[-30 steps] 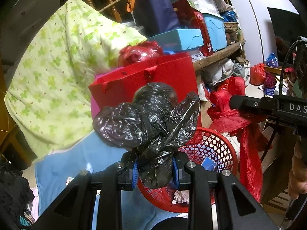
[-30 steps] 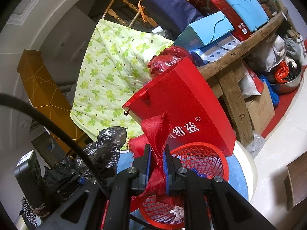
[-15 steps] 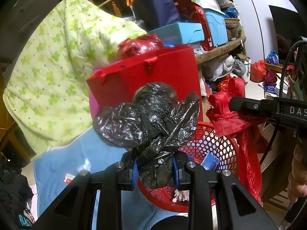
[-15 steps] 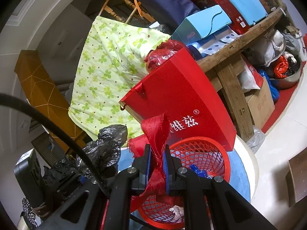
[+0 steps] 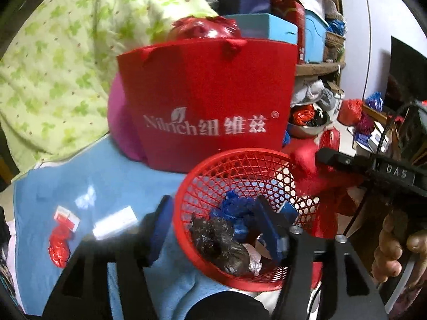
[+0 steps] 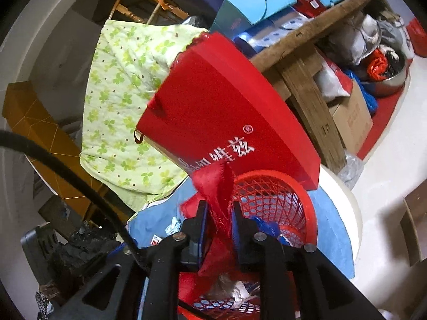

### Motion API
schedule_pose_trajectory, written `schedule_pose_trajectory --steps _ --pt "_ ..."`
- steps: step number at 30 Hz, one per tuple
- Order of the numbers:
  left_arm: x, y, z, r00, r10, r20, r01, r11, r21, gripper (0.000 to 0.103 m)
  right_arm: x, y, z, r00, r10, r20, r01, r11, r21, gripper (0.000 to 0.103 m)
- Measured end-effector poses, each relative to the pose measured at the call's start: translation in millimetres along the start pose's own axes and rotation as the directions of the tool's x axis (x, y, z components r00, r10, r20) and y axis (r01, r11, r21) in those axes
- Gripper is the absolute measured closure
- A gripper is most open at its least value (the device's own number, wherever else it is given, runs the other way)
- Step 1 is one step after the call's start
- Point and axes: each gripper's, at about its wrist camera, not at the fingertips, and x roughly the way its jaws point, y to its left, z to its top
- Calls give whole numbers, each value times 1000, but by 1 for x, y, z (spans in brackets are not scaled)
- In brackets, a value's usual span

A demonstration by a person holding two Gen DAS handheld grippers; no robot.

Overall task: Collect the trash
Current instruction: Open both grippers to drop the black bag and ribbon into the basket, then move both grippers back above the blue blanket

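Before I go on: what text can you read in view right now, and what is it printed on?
"Nilrich 纽维兹", with an ® mark: white print on the red paper bag.
"DAS": side of the right hand-held gripper; it runs on out of view.
Print on the blue box and cardboard box: too blurred.

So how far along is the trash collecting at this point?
Done: the black bag lies in the red basket, with the left gripper just opened and empty. In hand: the red mesh bag sits between the right gripper's just-opening jaws, above the basket. Left: a red wrapper and a small packet on the blue cloth.
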Motion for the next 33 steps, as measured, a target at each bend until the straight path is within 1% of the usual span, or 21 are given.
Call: schedule_pose_trajectory --steps 4,5,6,7,8,10,11,12,14,17,18,19,20,22,24,25,26,27,30,31,33 --pt "-8 12 -5 1000 10 7 -10 1000 -18 36 5 5 -3 1000 14 -12 -14 1000 7 72" --pt "-12 16 -8 1000 16 11 -16 1000 -20 36 5 8 -3 1000 14 -8 -14 1000 -1 61" --pt "-16 20 -10 1000 23 14 -23 999 -23 36 3 13 -4 1000 7 9 -7 1000 -15 37" --pt "-19 24 -12 999 28 17 -28 999 -26 36 -1 17 -5 999 9 31 -9 1000 -22 29" --pt "-24 30 -16 999 37 23 -36 999 -32 36 -4 22 -6 999 20 50 -19 999 -37 28" --pt "-33 39 -25 998 58 29 -57 998 -40 35 -5 35 -7 998 45 43 -41 996 -81 28" --pt "-36 44 -29 997 69 29 -68 997 -44 33 -6 44 -9 998 59 38 -55 992 -111 28" --pt "-40 50 -33 996 88 29 -87 995 -52 31 -7 56 -11 997 75 33 -69 987 -145 28" --pt "-50 66 -44 991 132 31 -129 989 -79 31 -9 78 -17 995 92 33 -83 975 -208 28" --pt "-66 88 -61 977 212 34 -208 973 -98 30 -13 125 -31 993 117 30 -101 938 -331 28" --pt "-72 98 -69 968 248 39 -243 964 -105 27 -13 142 -38 991 135 17 -119 920 -375 28" --pt "-75 107 -75 961 272 38 -266 957 -115 26 -12 154 -44 989 147 4 -133 904 -406 28" --pt "-79 121 -82 954 298 29 -292 947 -133 26 -8 169 -51 987 161 -13 -150 885 -440 28" --pt "-84 152 -98 940 342 -8 -337 920 -200 26 1 197 -69 982 182 -54 -185 851 -492 28" --pt "-87 178 -113 924 379 -42 -376 889 -262 26 18 219 -89 973 200 -112 -229 826 -516 28" --pt "-88 192 -122 914 401 -61 -400 870 -289 26 26 228 -97 969 203 -137 -245 815 -525 28" --pt "-88 200 -128 907 414 -75 -416 857 -303 26 35 237 -108 966 203 -163 -259 803 -537 28" --pt "-86 213 -137 897 431 -100 -439 838 -323 26 48 245 -121 962 198 -191 -272 790 -550 27" --pt "-76 243 -165 874 458 -161 -484 794 -367 26 88 259 -157 949 162 -271 -294 766 -572 27" --pt "-69 252 -175 867 462 -187 -498 780 -379 26 99 259 -167 947 147 -285 -292 761 -579 27" --pt "-57 264 -193 864 450 -225 -503 770 -392 26 131 256 -189 946 90 -310 -269 752 -601 27"
